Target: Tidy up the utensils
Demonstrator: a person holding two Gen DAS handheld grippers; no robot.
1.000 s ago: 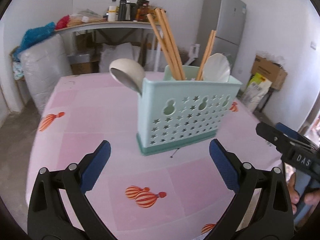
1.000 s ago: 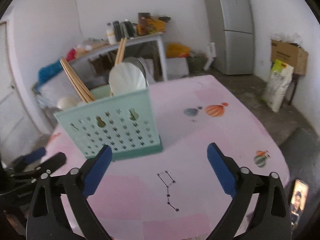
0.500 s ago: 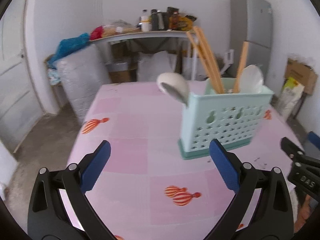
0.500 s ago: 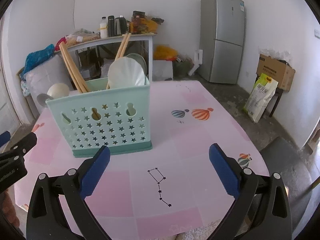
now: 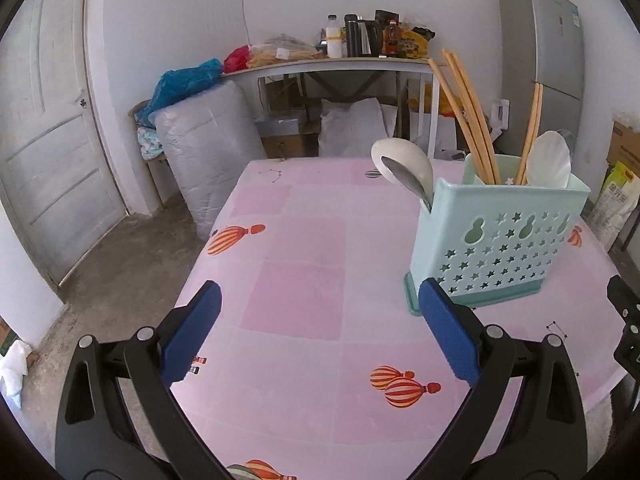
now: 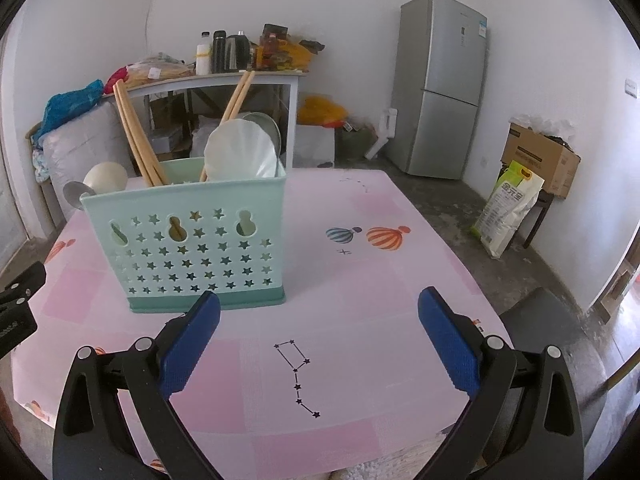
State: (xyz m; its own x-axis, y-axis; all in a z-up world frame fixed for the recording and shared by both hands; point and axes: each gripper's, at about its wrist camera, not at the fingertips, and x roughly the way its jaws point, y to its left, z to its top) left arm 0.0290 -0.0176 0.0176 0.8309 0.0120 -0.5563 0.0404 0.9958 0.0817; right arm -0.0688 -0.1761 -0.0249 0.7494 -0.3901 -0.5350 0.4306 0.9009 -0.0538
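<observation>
Both claws have drawn back from the mint-green plastic utensil caddy with star-shaped holes point(image 6: 192, 240) over the last second, and the left view has swung leftward, so the caddy now sits at its right side rather than centred.

Nearest, the left claw point(image 5: 320, 334) hangs over the desk's left front part with its blue-padded fingers point(image 5: 192, 338) spread wide and nothing between them. The right claw point(image 6: 319, 340) is likewise spread and empty, above a printed star-line pattern point(image 6: 298, 378) on the pink balloon-print tablecloth point(image 6: 360, 280) covering the desk.

Just beyond the right claw's left finger, the caddy stands upright on the desk, its long side facing that camera. Two pairs of long wooden chopsticks point(image 6: 134, 136) stick up out of it: one pair leans left, the other leans right. A white scalloped spoon point(image 6: 240, 152) stands bowl-up at the caddy's right end. At its left end a white ladle bowl point(image 5: 402, 158) and a metal spoon point(image 5: 408, 182) tilt outward over the rim. Their handles are hidden inside the caddy.

Farther back stand a wrapped bale point(image 5: 208, 156), a cluttered side table with bottles and a kettle point(image 6: 228, 54), a grey refrigerator point(image 6: 440, 88), a cardboard box point(image 6: 538, 160) and a sack point(image 6: 508, 208).
</observation>
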